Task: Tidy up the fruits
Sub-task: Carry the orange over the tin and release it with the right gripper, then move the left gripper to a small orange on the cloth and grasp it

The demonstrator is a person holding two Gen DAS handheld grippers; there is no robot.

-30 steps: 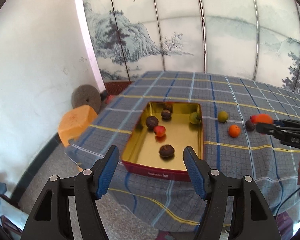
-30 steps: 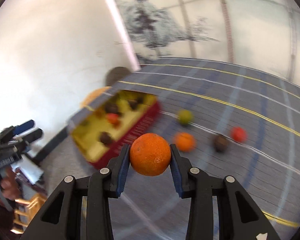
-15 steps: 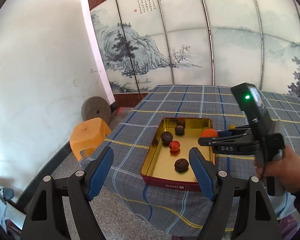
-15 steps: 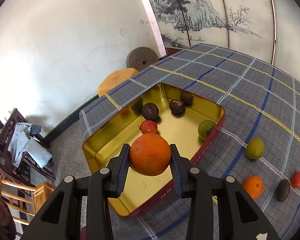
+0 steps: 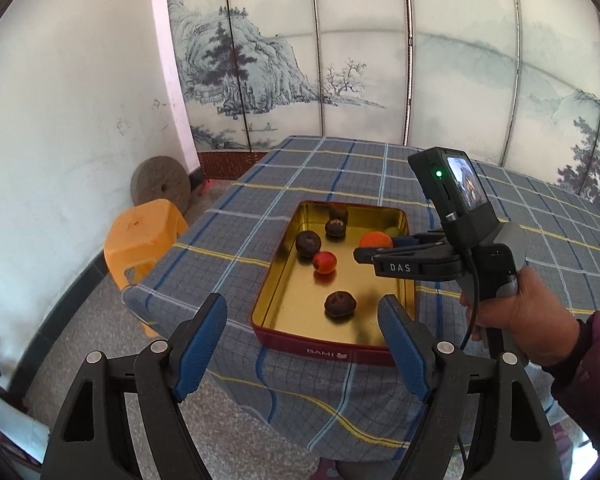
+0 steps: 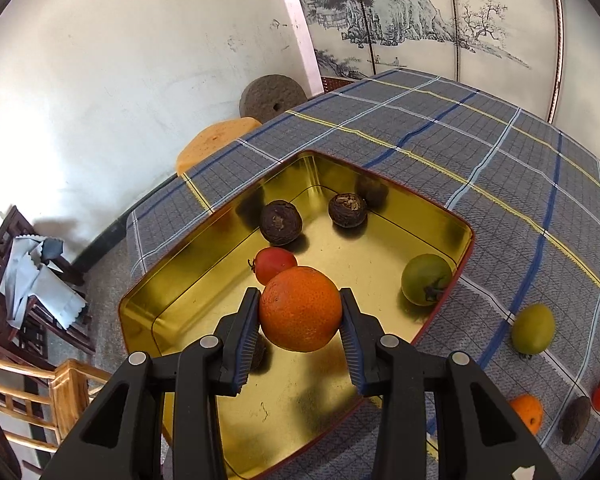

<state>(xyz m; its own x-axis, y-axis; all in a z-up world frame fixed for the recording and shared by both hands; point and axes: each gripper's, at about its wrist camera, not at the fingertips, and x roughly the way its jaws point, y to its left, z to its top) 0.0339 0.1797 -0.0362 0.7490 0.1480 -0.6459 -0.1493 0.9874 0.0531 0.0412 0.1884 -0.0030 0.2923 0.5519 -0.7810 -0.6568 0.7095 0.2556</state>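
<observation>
Here, dimpled round orange (image 6: 299, 308) between right tool (image 6: 300, 312) pads, above glossy gold tin (image 6: 440, 216).

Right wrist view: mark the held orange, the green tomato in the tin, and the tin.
orange (image 6: 300, 308), right wrist view, centre of peel.
green tomato (image 6: 426, 279), right wrist view, middle of skin.
tin (image 6: 380, 264), right wrist view, bare gold floor.

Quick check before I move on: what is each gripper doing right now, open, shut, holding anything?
Left gripper: open, empty; its jaws have just been opening.
Right gripper: shut on the orange, held above the gold tin.
</observation>
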